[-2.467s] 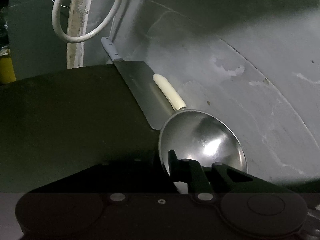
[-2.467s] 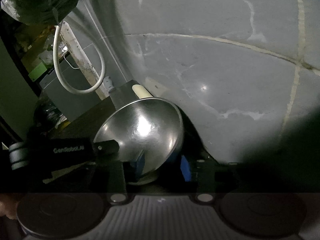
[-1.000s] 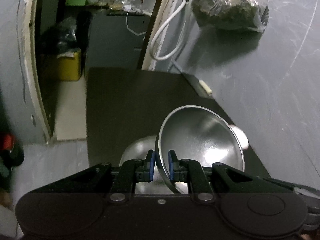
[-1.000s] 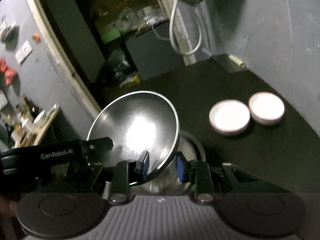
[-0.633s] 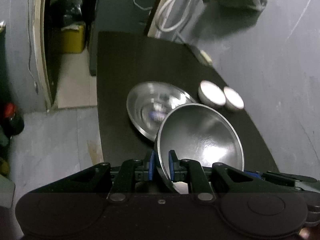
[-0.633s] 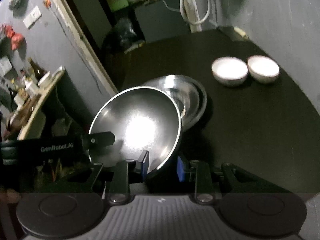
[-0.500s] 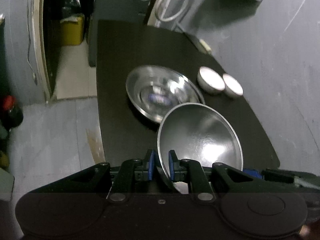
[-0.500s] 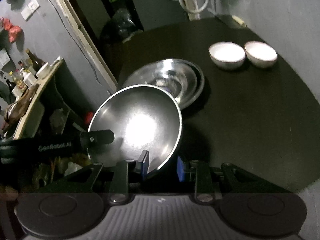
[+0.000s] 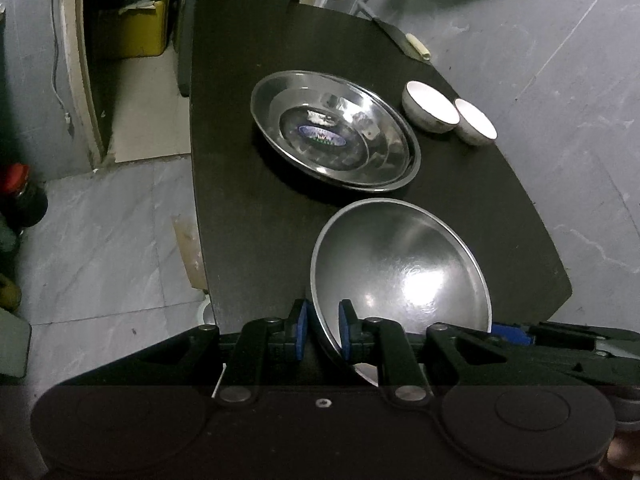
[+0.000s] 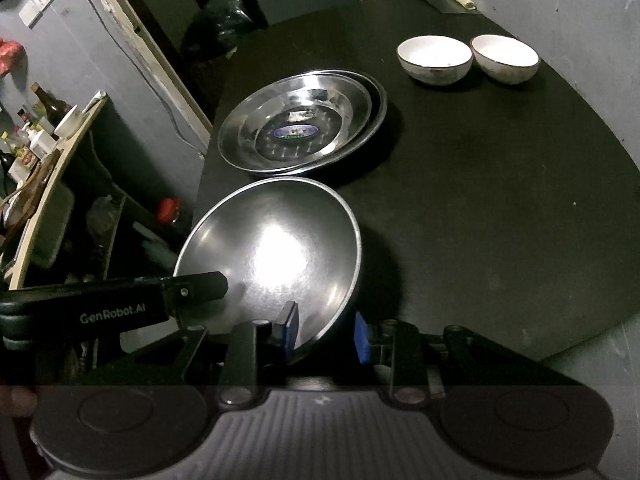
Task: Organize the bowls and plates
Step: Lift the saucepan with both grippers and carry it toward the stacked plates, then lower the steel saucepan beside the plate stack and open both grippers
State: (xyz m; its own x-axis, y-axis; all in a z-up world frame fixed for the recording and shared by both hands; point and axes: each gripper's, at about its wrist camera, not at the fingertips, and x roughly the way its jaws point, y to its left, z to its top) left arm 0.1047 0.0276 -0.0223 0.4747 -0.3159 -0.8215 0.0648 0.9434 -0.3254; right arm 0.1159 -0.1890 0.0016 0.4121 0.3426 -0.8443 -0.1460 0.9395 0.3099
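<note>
The steel bowl (image 9: 400,272) hangs tilted above the near edge of the dark table (image 10: 500,200), with the stacked steel plates (image 9: 336,132) just beyond it and 2 white bowls (image 10: 434,58) toward the far right edge. The left gripper (image 9: 322,330) is nearly closed, pinching the bowl's rim, while the right gripper (image 10: 326,334) straddles the opposite rim with its jaws a little wider. It looks light, stiff and slippery, so thin rim grips on 2 sides seem best.
</note>
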